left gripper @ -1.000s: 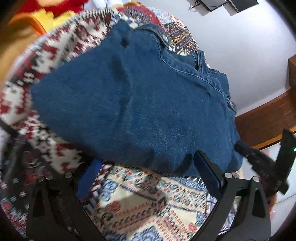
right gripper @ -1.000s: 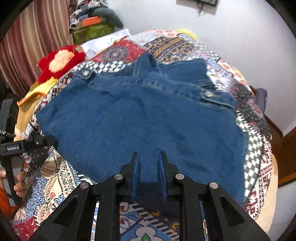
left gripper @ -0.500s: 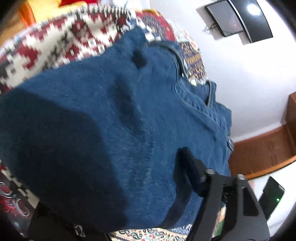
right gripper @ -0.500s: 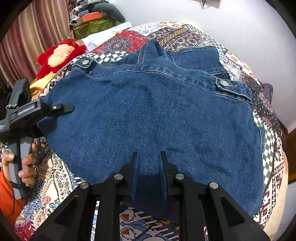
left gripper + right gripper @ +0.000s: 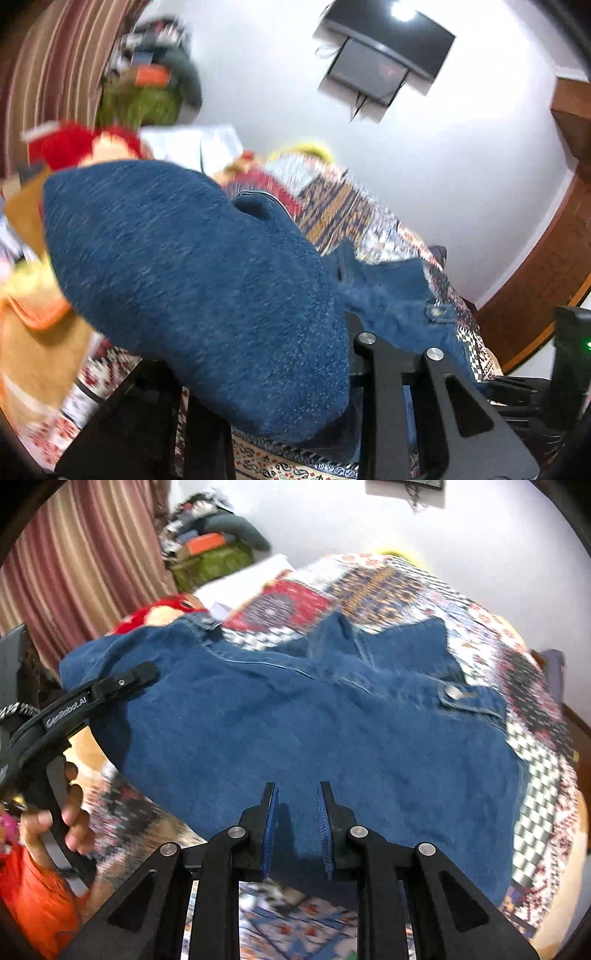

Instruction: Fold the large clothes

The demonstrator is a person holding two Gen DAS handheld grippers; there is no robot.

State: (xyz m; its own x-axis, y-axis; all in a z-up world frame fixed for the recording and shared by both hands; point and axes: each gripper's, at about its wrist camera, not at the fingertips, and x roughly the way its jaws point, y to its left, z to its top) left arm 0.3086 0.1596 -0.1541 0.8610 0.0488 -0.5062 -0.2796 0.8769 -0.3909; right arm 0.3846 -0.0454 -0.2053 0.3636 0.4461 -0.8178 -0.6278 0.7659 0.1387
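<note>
Two hand-held grippers worked one garment. The left hand-held gripper (image 5: 146, 672) had its jaws closing with the near-left corner of the dark blue denim jacket (image 5: 314, 731) between them; in its own wrist view the raised cloth billowed over its fingers (image 5: 364, 354) and hid the pads, so I could not tell whether they pressed yet. A hand (image 5: 62, 812) below an orange sleeve gripped its handle. The right hand-held gripper (image 5: 295, 827) was clenched on the jacket's near hem, a thin fold of denim passing between its blue pads (image 5: 269, 827).

Beyond the grippers the jacket lay back-side up across a patchwork-patterned bedspread (image 5: 535, 768), collar toward the far wall, with a buttoned shoulder tab (image 5: 454, 694) on its right side. Its left corner stood lifted off the bed while the rest lay flat.

Judging by its look, the denim was heavy for a garment, thick and fairly stiff: it held a rounded bulge rather than collapsing. It seemed rough enough not to slip, and not fragile. Seamed hems and corners looked the best holds, since doubled cloth there fills the jaws; a single layer mid-panel would likely sag and drag.
</note>
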